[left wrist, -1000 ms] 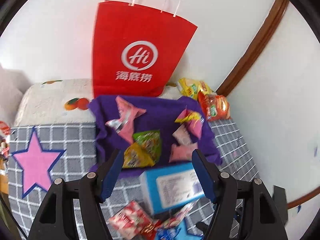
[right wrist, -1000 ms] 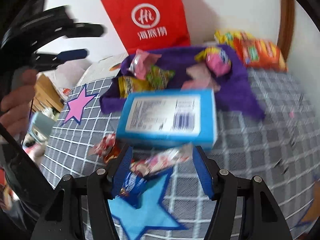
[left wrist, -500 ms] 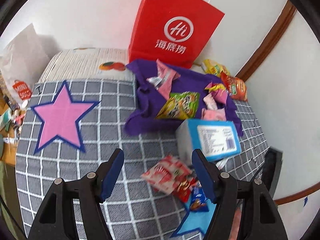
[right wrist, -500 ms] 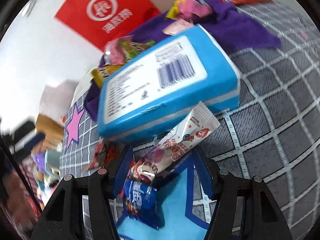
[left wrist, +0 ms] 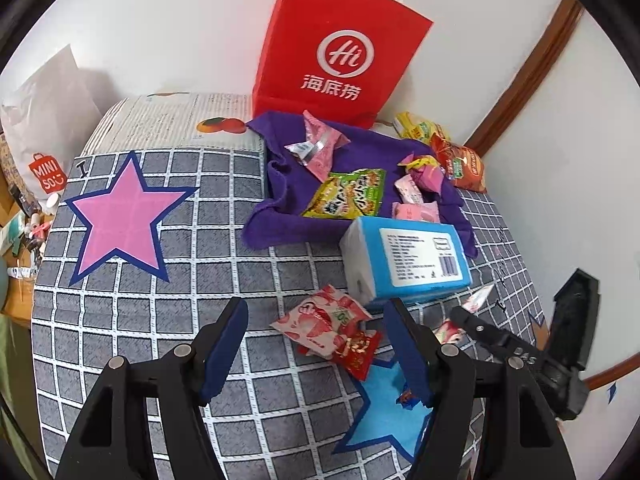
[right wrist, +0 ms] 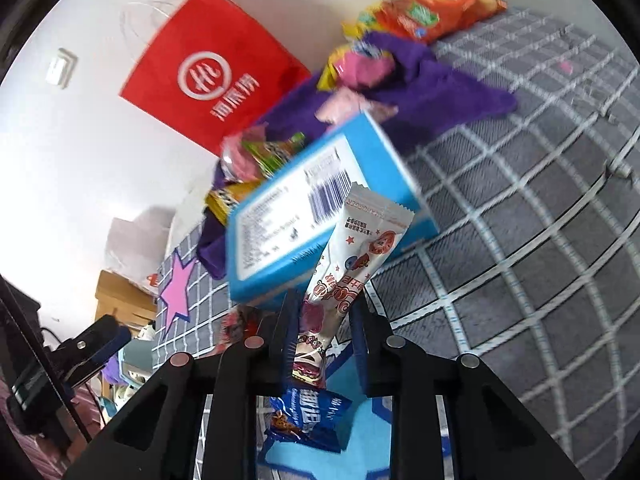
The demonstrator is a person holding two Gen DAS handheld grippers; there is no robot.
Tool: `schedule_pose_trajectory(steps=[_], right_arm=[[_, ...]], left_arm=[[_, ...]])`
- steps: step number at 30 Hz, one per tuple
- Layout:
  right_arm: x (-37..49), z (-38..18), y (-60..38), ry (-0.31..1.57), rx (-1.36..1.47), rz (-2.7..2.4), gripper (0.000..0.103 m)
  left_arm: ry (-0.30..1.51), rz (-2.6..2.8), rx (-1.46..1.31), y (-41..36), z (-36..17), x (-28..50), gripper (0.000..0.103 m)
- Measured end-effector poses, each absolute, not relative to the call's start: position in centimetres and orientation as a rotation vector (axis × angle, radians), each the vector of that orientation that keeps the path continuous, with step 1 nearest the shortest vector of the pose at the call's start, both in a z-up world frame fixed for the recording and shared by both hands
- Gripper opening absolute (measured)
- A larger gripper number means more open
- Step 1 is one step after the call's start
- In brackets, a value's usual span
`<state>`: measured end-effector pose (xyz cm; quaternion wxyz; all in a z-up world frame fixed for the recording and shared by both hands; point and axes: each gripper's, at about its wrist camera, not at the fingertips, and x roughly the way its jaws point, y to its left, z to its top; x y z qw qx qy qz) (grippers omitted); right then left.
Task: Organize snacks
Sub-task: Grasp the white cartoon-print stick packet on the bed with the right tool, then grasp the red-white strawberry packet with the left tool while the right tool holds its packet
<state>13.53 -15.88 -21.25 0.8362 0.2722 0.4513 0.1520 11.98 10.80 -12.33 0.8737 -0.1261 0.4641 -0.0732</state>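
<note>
A long white snack packet [right wrist: 356, 264] is clamped by the right gripper [right wrist: 324, 332].
Its jaws have just been closing; the left gripper [left wrist: 316, 352] is held half-open, empty.

We see a grey cover [left wrist: 224, 280] checked with white lines, bearing a pink star [left wrist: 120, 220] edged in navy and a light blue star [left wrist: 388, 412]; a purple cloth [left wrist: 280, 224], a red bag [left wrist: 336, 52] with white lettering, a blue and white box [left wrist: 416, 264], a white wrapper [right wrist: 356, 256] printed red
</note>
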Motion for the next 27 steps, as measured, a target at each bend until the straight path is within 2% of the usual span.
schedule_pose_trajectory(steps=[8,18,21,25,27], right_arm=[[10.1,-19.2,-19.2,0.946,0.281,0.263,0.025],[10.9,-24.1,-20.3,1.102,0.101,0.28,0.026],[11.5,-25.2,-19.8,1.085,0.113,0.284,0.035],[10.1,-25.3,-19.9,0.981,0.102,0.282,0.052],[9.7,-25.8,-20.0,0.959,0.085,0.273,0.049]], left_arm=[[0.986,-0.162,-0.23,8.7,-13.1,10.9,0.068],[1.028,-0.168,-0.211,6.5,-14.7,11.7,0.068],[1.045,-0.163,-0.214,6.3,-15.4,12.4,0.068],[1.055,-0.168,-0.217,6.1,-16.3,13.0,0.068],[1.064,-0.162,-0.217,6.2,-17.0,13.4,0.068]])
